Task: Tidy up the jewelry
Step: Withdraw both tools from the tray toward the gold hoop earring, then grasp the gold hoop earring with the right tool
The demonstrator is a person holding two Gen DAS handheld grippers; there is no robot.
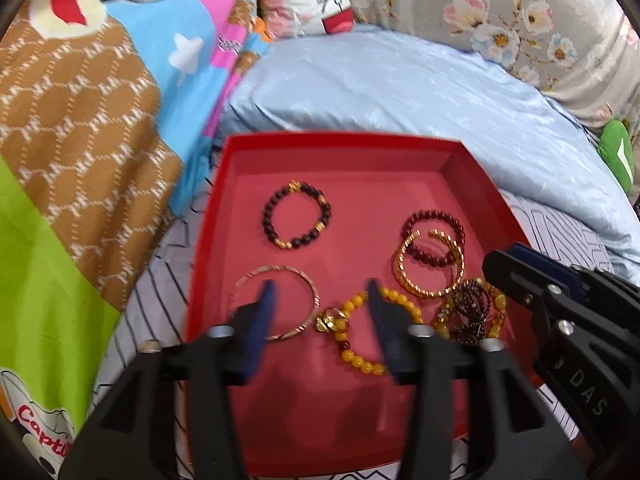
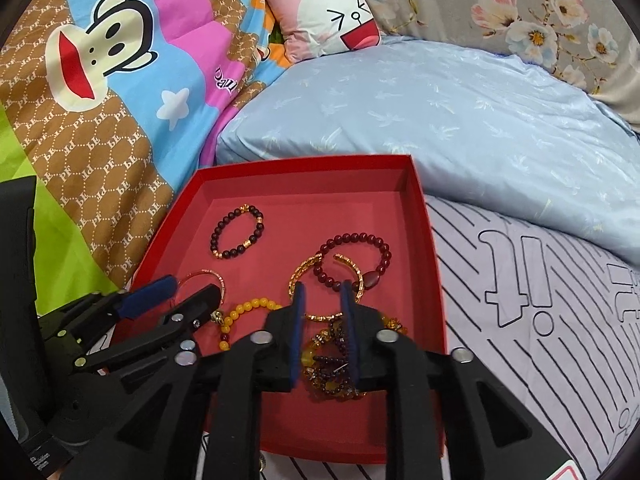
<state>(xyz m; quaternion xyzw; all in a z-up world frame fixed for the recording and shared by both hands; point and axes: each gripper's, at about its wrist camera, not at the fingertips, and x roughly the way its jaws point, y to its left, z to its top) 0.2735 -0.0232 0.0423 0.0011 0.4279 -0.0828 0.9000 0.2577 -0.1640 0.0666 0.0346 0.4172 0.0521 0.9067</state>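
Observation:
A red tray (image 1: 340,138) (image 2: 304,162) lies on the bed with several bracelets in it. At its back is a dark bead bracelet (image 1: 297,216) (image 2: 237,231). To the right, a red bead bracelet (image 1: 430,213) (image 2: 356,236) overlaps a gold open cuff (image 1: 400,266) (image 2: 304,266). My left gripper (image 1: 320,286) (image 2: 192,286) is open above a thin gold bangle (image 1: 288,269) and a yellow bead bracelet (image 1: 394,295) (image 2: 256,304), holding nothing. My right gripper (image 2: 323,288) (image 1: 504,258) stands narrowly open over a tangle of dark and amber beads (image 2: 328,360) (image 1: 476,308); the pads do not press on it.
A pale blue pillow (image 2: 440,112) lies just behind the tray. A cartoon-print quilt (image 2: 100,128) rises on the left. A striped sheet (image 2: 520,300) spreads to the right. A pink cushion (image 2: 328,16) and floral cloth (image 2: 520,8) are at the back.

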